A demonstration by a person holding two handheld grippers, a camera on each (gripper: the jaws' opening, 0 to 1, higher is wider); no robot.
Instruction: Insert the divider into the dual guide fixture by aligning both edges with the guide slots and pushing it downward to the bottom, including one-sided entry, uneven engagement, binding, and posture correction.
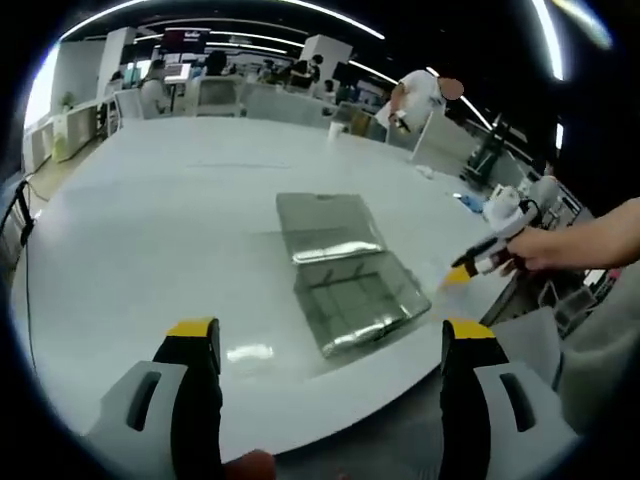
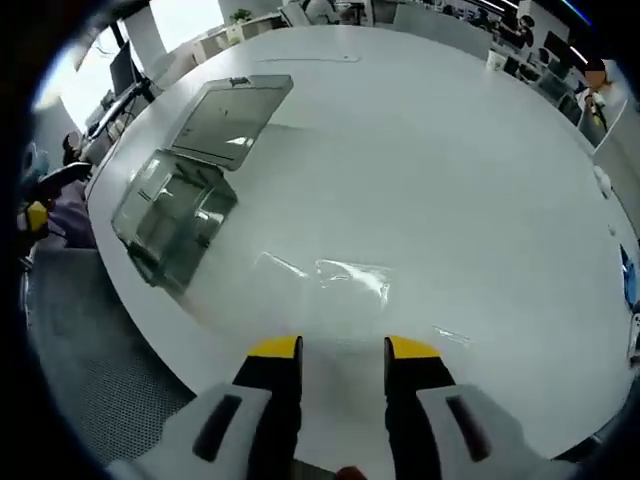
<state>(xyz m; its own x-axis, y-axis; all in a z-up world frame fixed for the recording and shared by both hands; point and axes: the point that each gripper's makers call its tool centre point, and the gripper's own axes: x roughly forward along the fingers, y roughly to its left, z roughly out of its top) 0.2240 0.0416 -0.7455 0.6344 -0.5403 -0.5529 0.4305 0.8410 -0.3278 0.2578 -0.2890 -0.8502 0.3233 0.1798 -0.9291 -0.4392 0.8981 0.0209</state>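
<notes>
The white table is the largest thing present, a broad rounded top in an open office. On it, near the curved edge closest to the person, sits a clear plastic box with its hinged lid thrown back flat on the table behind it. In the right gripper view the same box and lid lie up and to the left, well apart from the jaws. The box appears to be the dual guide fixture, with faint ribs or slots inside, though the glare makes that hard to confirm. Lying open near the edge, it seems placed so that both grippers can come at it from the person's side. A separate divider cannot be made out for certain. It may be among the clear panels inside the box.

The left gripper hangs above the table's near edge with its yellow-tipped jaws spread wide and nothing between them, aimed at the box. The right gripper hovers over bare table, jaws parted by a narrow gap and holding nothing. In the left gripper view that right gripper shows to the right of the box, held by a hand whose forearm reaches in from the right. Neither tool touches the box, so insertion looks not yet begun.
</notes>
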